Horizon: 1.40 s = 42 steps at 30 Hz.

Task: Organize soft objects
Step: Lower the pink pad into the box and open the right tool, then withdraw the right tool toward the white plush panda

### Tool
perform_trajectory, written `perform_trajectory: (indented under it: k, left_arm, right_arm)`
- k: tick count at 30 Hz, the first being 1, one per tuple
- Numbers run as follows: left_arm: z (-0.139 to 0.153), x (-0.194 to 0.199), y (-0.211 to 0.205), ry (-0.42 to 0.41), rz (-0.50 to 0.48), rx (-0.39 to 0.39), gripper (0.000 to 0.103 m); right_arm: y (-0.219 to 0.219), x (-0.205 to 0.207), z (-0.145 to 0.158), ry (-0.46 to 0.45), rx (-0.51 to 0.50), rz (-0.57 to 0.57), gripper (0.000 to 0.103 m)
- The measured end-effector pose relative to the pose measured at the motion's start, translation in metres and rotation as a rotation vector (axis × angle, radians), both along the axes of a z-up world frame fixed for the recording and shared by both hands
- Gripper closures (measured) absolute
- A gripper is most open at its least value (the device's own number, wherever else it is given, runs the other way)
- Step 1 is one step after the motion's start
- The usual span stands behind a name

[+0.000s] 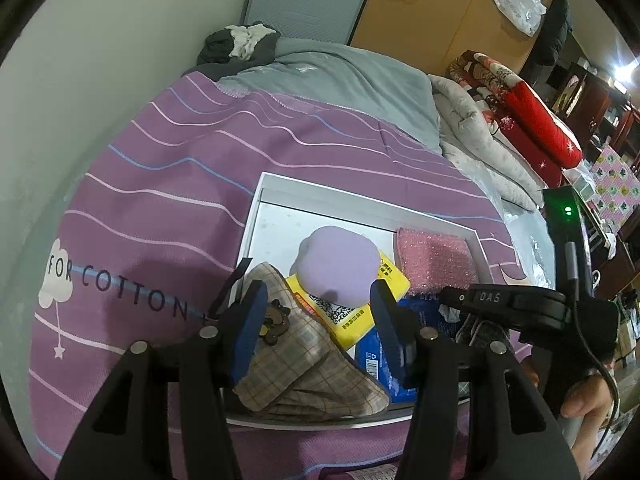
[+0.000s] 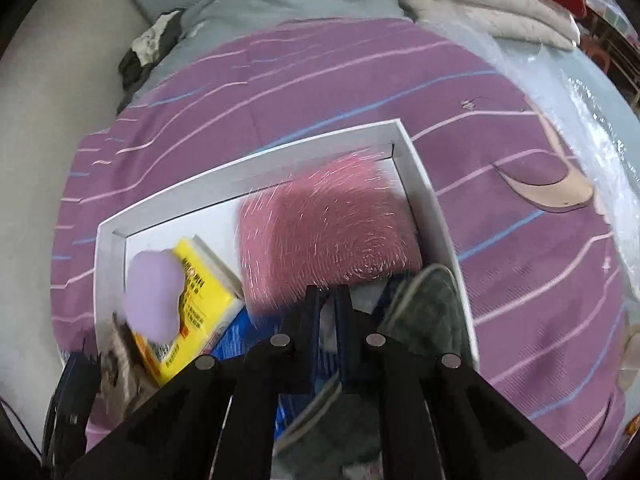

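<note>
A white box (image 1: 256,216) lies on the purple striped bedsheet. In it are a lilac soft pad (image 1: 340,264) on a yellow packet (image 1: 356,320), a pink glittery sponge (image 1: 436,256), a blue packet (image 1: 376,364) and a beige plaid cloth (image 1: 304,364). My left gripper (image 1: 320,320) is open above the plaid cloth. My right gripper (image 2: 328,308) is shut on a dark grey plaid cloth (image 2: 432,304) at the box's right side (image 2: 424,184). The pink sponge (image 2: 328,228) lies just beyond it, and the lilac pad (image 2: 154,296) and yellow packet (image 2: 204,304) show at left.
A grey blanket (image 1: 344,68) and dark clothes (image 1: 240,44) lie at the bed's head. White and red quilts (image 1: 512,120) are piled at the right, with clear plastic (image 2: 592,120) along the bed edge. A wall runs along the left.
</note>
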<state>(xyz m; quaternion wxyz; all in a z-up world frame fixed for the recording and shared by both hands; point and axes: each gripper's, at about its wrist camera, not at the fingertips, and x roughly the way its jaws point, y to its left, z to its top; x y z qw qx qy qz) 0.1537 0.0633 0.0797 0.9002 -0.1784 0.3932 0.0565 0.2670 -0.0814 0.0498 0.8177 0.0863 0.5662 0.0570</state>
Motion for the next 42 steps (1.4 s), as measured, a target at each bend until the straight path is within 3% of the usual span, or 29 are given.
perform_trajectory:
  k: [5,9,10,12,15,16,19,22,26,33,38,42]
  left_arm:
    - [0.002,-0.001,-0.006,-0.014,-0.007,0.023,0.048]
    - [0.007,-0.006,-0.017,-0.035,-0.008,0.076,0.048]
    - [0.008,-0.007,-0.020,-0.038,-0.006,0.085,0.048]
    - [0.011,-0.010,-0.025,-0.055,-0.007,0.099,0.048]
    - [0.015,-0.015,-0.031,-0.071,-0.017,0.106,0.048]
    - [0.017,-0.017,-0.034,-0.072,-0.021,0.108,0.048]
    - [0.020,-0.024,-0.042,-0.075,-0.029,0.128,0.048]
    - [0.023,-0.034,-0.054,-0.079,-0.053,0.121,0.048]
    - [0.029,-0.043,-0.070,-0.070,-0.111,0.103,0.048]
    - [0.035,-0.066,-0.089,-0.070,-0.179,0.160,0.048]
    - [0.012,-0.094,-0.086,0.000,-0.242,0.134,0.048]
    - [-0.006,-0.121,-0.075,0.053,-0.232,0.153,0.048]
  right_arm:
    - [-0.011,-0.031,0.018,-0.156,0.069,0.021,0.091]
    - [-0.026,-0.067,0.033,-0.266,0.134,0.028,0.051]
    - [-0.032,-0.079,0.035,-0.313,0.164,0.029,0.033]
    - [-0.038,-0.091,0.036,-0.342,0.197,0.056,0.017]
    - [-0.043,-0.105,0.037,-0.326,0.243,0.147,0.017]
    - [-0.047,-0.115,0.038,-0.359,0.236,0.132,0.017]
    - [-0.058,-0.138,0.044,-0.481,0.162,0.093,0.017]
    - [-0.061,-0.154,0.043,-0.508,0.045,0.131,0.017]
    - [-0.067,-0.172,0.037,-0.478,0.066,0.219,0.017]
    - [-0.070,-0.221,0.027,-0.446,-0.001,0.360,0.017]
    - [-0.062,-0.243,0.014,-0.412,0.045,0.460,0.017]
    - [-0.051,-0.253,0.003,-0.370,0.061,0.526,0.017]
